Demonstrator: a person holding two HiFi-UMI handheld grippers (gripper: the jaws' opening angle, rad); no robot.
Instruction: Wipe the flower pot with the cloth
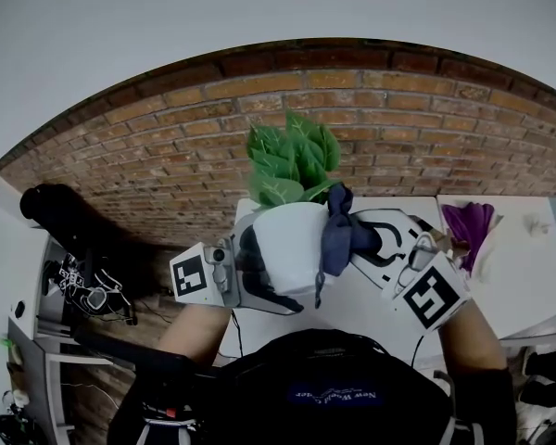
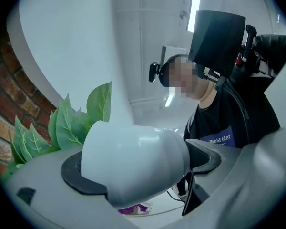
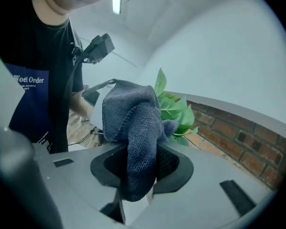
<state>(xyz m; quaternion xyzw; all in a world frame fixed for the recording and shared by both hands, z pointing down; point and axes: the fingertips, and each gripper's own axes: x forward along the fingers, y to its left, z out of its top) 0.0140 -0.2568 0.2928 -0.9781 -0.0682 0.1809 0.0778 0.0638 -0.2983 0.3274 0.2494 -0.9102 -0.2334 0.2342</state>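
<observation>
Left gripper [image 1: 248, 272] clamped on round white flower pot [image 1: 292, 248] w/ green leaves [image 1: 292, 160], right gripper [image 1: 363, 241] pinching bunched grey-blue cloth [image 1: 338, 230] against pot's side; wiping looks underway, prob. unfinished.

Smooth, faintly glossy white round flower pot [image 1: 292, 248] at centre; soft, nubby blue-grey microfibre cloth [image 3: 138, 128]; matt grey plastic right tool [image 3: 140, 171] with finely textured black pads [image 3: 172, 161]; rough red brick wall [image 1: 167, 146] above.

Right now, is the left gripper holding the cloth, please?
No, the left gripper grips the flower pot; the right gripper holds the cloth.
</observation>
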